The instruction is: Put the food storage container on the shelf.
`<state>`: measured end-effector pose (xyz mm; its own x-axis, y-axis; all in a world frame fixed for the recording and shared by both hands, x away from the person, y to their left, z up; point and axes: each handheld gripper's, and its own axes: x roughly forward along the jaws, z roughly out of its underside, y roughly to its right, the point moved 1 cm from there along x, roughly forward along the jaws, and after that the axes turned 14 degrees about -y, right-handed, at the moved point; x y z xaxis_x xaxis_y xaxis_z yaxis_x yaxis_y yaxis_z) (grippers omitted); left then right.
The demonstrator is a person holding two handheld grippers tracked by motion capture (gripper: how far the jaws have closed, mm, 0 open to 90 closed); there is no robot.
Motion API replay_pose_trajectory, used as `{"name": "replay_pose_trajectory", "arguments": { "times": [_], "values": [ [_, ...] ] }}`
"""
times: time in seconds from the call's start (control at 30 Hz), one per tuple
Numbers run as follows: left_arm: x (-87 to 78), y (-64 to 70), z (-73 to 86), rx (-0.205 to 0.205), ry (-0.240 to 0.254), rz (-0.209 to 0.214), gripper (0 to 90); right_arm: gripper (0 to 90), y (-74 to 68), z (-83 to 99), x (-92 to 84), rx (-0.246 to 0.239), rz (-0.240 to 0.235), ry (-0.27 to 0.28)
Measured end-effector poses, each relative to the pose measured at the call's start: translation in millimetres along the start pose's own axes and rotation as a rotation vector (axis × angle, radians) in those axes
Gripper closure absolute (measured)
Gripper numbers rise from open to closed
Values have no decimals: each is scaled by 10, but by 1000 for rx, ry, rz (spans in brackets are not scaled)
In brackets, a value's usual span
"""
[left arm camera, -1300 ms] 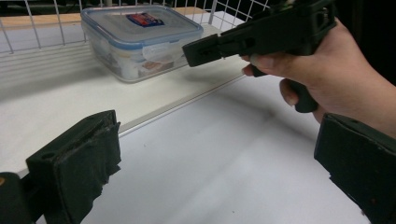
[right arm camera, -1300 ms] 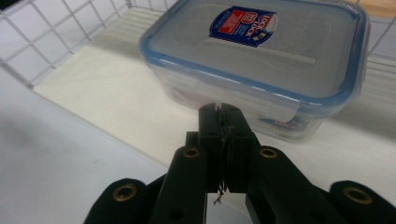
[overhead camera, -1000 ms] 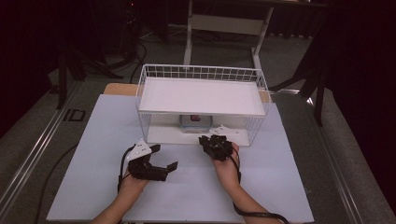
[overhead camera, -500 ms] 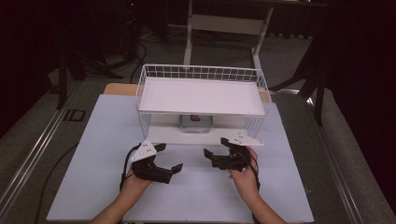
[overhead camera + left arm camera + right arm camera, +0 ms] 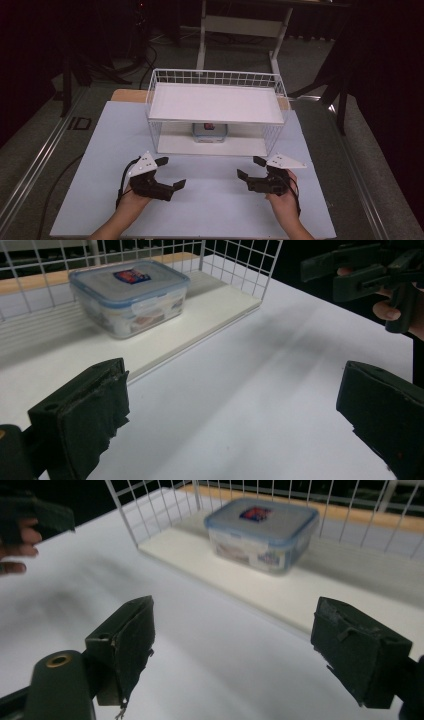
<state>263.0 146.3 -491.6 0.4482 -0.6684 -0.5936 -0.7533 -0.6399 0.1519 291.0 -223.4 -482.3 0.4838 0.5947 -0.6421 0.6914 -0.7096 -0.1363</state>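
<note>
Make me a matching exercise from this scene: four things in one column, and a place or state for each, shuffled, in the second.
Things:
1. food container
2. wire rack
3. left gripper
4. right gripper

Places or states:
A. open, over the white table at the right
B. on the rack's lower shelf
C. open, over the white table at the left
D. stands at the table's far edge

Pairs: 1-B, 2-D, 3-C, 4-A

The letters "ID" are showing on the dark floor strip (image 5: 80,123) left of the surface. The container lid's (image 5: 260,514) red-and-blue label is staying too blurred to read.
</note>
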Motion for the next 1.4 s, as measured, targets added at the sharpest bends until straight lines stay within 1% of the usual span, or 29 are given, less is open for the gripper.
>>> {"name": "replay_pose_trajectory", "arguments": {
  "times": [0.07,0.1,0.13,0.2,0.23,0.27,0.33,0.43,0.47,0.5,0.53,0.6,0.63,0.7,0.77,0.83,0.87,0.97,1.0,1.03,1.07,1.1,1.13,1.2,1.23,1.3,1.33,1.4],
  "values": [
    [-22,2,12,-3,2,2,14,176,7,24,-23,-3,1,-6],
    [-62,0,35,-6,1,4,14,176,13,49,-51,-6,0,-6],
    [-85,0,51,-3,1,0,13,175,22,92,-99,-9,9,-4],
    [-117,-5,87,-7,-2,-1,14,175,38,135,-157,3,4,3],
    [-131,-9,109,-10,-2,-3,14,175,46,157,-177,13,4,-2],
    [-145,-14,133,-13,-5,-1,14,174,49,182,-196,13,5,-10],
    [-168,-21,181,-22,-10,2,13,173,52,236,-231,1,27,-23],
    [-187,-37,247,-29,-23,-7,13,173,72,318,-265,15,21,-28],
    [-187,-37,247,-29,-23,-7,14,173,72,318,-265,15,21,-28],
    [-195,-55,278,-41,-19,-10,14,173,81,339,-273,14,28,-31],
    [-199,-65,288,-48,-13,-9,13,173,102,372,-283,15,25,-19],
    [-199,-79,305,-55,0,-10,14,173,123,392,-289,11,32,-12],
    [-197,-85,313,-58,2,-10,14,173,134,398,-289,7,33,-4],
    [-190,-98,332,-61,6,-10,14,169,153,408,-289,2,41,-3],
    [-185,-104,347,-56,7,-14,14,168,165,422,-290,-12,45,2],
    [-179,-103,351,-48,7,-17,14,166,173,430,-293,-26,64,3],
    [-178,-104,354,-49,10,-16,14,164,180,430,-298,-27,56,10],
    [-163,-124,387,-94,22,-13,14,163,192,434,-300,-25,53,15],
    [-154,-131,395,-97,17,-24,14,163,190,435,-295,-22,45,20],
    [-147,-137,399,-88,7,-38,14,163,186,433,-287,-21,43,17],
    [-143,-146,399,-81,2,-48,14,163,178,430,-282,-32,55,13],
    [-143,-156,397,-81,2,-55,14,163,169,424,-278,-38,52,17],
    [-146,-165,394,-83,6,-61,14,161,165,418,-272,-39,39,19],
    [-152,-171,389,-84,9,-70,14,161,156,414,-259,-45,49,16],
    [-153,-171,389,-84,7,-76,14,157,153,415,-250,-42,42,14],
    [-155,-170,387,-81,5,-73,14,156,149,422,-231,-41,50,7],
    [-160,-168,385,-78,9,-73,14,156,149,426,-217,-41,45,1],
    [-168,-163,376,-72,12,-76,14,156,147,433,-188,-44,49,-10]
  ]
}}
